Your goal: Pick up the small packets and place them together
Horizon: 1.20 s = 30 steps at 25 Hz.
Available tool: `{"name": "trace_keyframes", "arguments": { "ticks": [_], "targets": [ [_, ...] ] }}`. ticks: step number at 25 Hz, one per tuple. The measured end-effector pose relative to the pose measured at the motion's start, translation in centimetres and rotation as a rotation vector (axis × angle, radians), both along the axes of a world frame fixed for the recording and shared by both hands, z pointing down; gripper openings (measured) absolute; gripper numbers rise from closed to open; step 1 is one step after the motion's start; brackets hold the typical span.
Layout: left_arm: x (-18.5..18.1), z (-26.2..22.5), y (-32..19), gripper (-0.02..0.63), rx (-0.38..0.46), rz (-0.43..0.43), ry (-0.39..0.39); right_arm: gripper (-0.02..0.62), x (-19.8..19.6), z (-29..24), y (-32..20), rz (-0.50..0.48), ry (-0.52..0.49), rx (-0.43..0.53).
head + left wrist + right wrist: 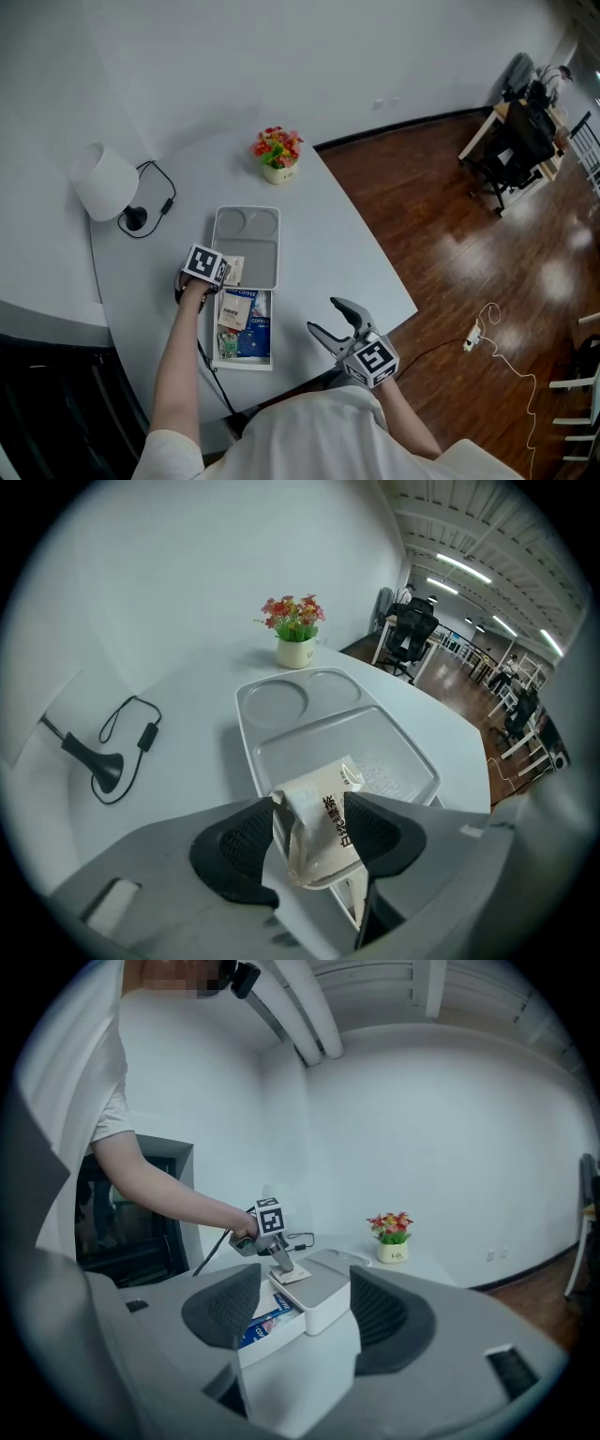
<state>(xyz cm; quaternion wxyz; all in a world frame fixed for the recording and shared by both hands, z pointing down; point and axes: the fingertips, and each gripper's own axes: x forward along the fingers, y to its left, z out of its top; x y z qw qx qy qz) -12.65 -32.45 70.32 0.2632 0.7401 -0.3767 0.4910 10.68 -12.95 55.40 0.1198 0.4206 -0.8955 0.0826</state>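
The left gripper (309, 801) has a cream packet (323, 841) pinched between both pads, low in the centre of the left gripper view. Black Chinese characters run down the packet's face, too small to read surely. It hangs over the near rim of the grey tray (394, 752), which is bare.

In the head view, just below the tray, sits the white box (244, 365). More packets lie inside it, among them a blue pack (253, 330) that seems to read "COFFEE".

The right gripper (305, 1283) is at the lower centre of that view, jaws wide apart with nothing between them. It is aimed across the table (328, 244) at the box and tray.

A flower pot (295, 652) stands beyond the tray, its small lettering illegible. The white lamp (105, 183) and its black cable are at upper left. On the wooden floor at right lies a power strip (473, 335), with office chairs in the upper right corner.
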Motion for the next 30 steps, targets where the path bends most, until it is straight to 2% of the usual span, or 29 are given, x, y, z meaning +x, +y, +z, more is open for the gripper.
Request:
{"name": "trace_keyframes", "arguments": {
  "ticks": [3, 6, 8, 9, 12, 15, 21, 26, 30],
  "targets": [
    [0.0, 0.0, 0.1, 0.262, 0.005, -0.012, 0.003, 0.290, -0.2, 0.0, -0.2, -0.002, 0.000, -0.001],
    [0.2, -0.8, 0.0, 0.475, 0.056, -0.044, 0.056, 0.290, -1.0, -0.2, -0.4, -0.018, -0.005, 0.005],
    [0.1, -2.1, -0.3, 0.501, 0.124, -0.078, 0.100, 0.290, -1.6, -0.4, -0.5, -0.037, -0.009, 0.014],
    [0.0, -2.9, -0.5, 0.547, 0.165, -0.102, 0.131, 0.290, -2.0, -0.6, -0.5, -0.045, -0.012, 0.017],
    [-0.5, -6.4, -1.0, 0.601, 0.331, -0.189, 0.250, 0.290, -3.2, -0.8, -0.4, -0.068, -0.022, 0.021],
    [-1.0, -9.6, -0.2, 0.601, 0.447, -0.210, 0.317, 0.290, -4.4, -0.9, -0.2, -0.100, -0.025, 0.033],
    [-1.1, -13.9, 4.0, 0.598, 0.552, -0.219, 0.467, 0.290, -6.6, -1.8, 0.1, -0.139, -0.065, 0.045],
    [-1.7, -17.3, 7.6, 0.594, 0.665, -0.224, 0.486, 0.290, -7.7, -3.5, -0.5, -0.160, -0.081, 0.089],
    [-1.8, -20.4, 10.8, 0.594, 0.745, -0.249, 0.536, 0.290, -7.6, -5.3, -1.3, -0.129, -0.128, 0.126]
  ]
}}
